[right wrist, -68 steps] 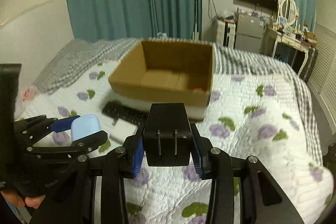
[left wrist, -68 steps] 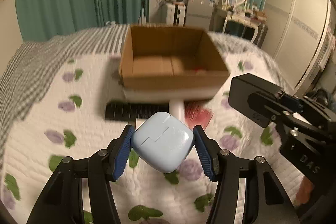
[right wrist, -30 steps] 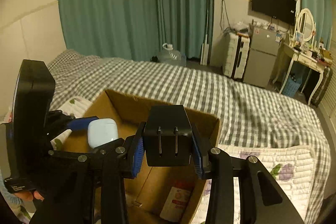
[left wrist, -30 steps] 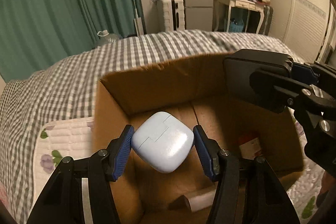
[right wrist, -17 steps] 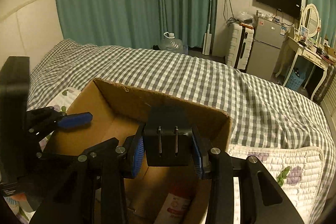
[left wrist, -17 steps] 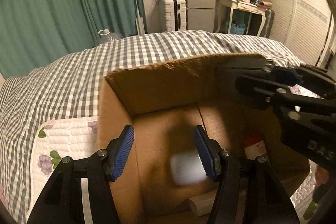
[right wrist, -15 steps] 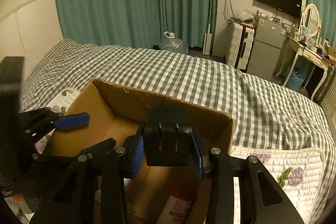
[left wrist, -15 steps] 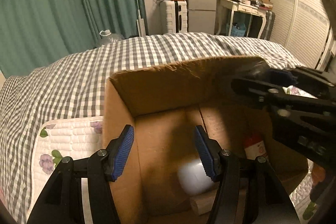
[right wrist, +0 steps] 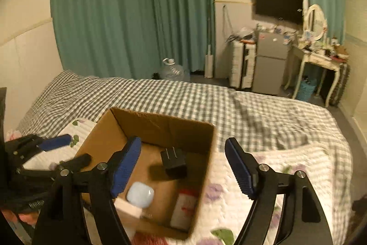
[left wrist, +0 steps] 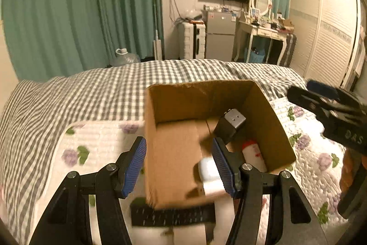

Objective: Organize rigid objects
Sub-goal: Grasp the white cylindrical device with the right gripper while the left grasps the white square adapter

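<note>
Bed (right wrist: 263, 111) with checked cover carries the box (right wrist: 207, 167). Inside it: charger (right wrist: 173, 161), blue case (right wrist: 140, 194), bottle (right wrist: 183, 208). Left tool (left wrist: 179, 167) jaws apart, empty. Right tool (right wrist: 183, 167) jaws opening, nothing between them.

Behind your bed (right wrist: 183, 102), with its grey checked cover and a white floral quilt (right wrist: 286, 167), teal curtains (right wrist: 128, 10) hang to the floor. You have a black television (right wrist: 278, 4) on the wall, a grey mini fridge (right wrist: 270, 63) beside a white suitcase (right wrist: 238, 63), a water jug (right wrist: 172, 69), and a cluttered white dressing table (right wrist: 316, 59) with an oval mirror (right wrist: 315, 17).
</note>
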The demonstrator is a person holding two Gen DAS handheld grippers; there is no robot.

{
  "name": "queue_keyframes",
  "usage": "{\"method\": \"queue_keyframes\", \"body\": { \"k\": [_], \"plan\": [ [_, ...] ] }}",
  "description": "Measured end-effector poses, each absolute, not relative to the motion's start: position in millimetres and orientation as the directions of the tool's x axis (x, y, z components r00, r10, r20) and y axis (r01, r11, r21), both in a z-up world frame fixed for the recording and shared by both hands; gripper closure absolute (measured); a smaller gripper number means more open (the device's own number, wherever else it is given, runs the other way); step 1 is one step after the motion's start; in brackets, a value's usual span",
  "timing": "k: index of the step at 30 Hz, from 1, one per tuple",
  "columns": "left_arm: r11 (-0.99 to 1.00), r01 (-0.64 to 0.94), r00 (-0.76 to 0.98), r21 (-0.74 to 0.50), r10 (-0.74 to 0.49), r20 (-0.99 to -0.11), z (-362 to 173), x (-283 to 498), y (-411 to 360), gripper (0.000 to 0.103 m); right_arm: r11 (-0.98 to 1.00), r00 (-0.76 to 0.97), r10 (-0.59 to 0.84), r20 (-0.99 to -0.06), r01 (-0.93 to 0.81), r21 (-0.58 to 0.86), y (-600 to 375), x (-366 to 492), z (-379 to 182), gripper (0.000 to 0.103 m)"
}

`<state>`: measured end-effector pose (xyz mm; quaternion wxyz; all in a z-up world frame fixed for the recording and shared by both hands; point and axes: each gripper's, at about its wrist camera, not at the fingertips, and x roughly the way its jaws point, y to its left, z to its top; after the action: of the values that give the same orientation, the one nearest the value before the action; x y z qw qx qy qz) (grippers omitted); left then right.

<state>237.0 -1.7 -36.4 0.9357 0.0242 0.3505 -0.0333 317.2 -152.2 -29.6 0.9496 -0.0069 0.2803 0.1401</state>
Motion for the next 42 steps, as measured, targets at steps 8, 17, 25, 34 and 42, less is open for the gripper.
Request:
{"method": "queue_keyframes", "body": {
  "k": [8,17,25,34,42],
  "plan": [
    [0.999,0.004,0.738,0.047,0.029,-0.675,-57.5,183.6,19.3,0.041,0.964,0.748,0.246,-0.616,-0.257,0.073,-140.4,248.3,-70.6,0.027],
    [0.998,-0.025,0.647,0.053,0.057,-0.760,-118.0,148.6,32.3,0.041,0.952,0.612,0.248,-0.751,-0.297,0.072,-100.8,220.6,-140.6,0.027],
    [0.997,-0.076,0.591,0.029,0.068,-0.803,-146.1,148.7,47.6,0.041,0.944,0.537,0.259,-0.803,-0.316,0.094,-71.2,232.6,-176.4,0.027],
    [0.996,-0.093,0.566,-0.006,0.048,-0.823,-151.3,152.5,54.8,0.041,0.918,0.481,0.308,-0.821,-0.376,0.124,-47.2,249.0,-195.4,0.054],
    [0.999,-0.043,0.545,-0.010,0.015,-0.838,-157.8,157.2,37.2,0.041,0.923,0.531,0.306,-0.790,-0.370,0.108,-72.7,238.1,-173.7,0.056]
  ]
}}
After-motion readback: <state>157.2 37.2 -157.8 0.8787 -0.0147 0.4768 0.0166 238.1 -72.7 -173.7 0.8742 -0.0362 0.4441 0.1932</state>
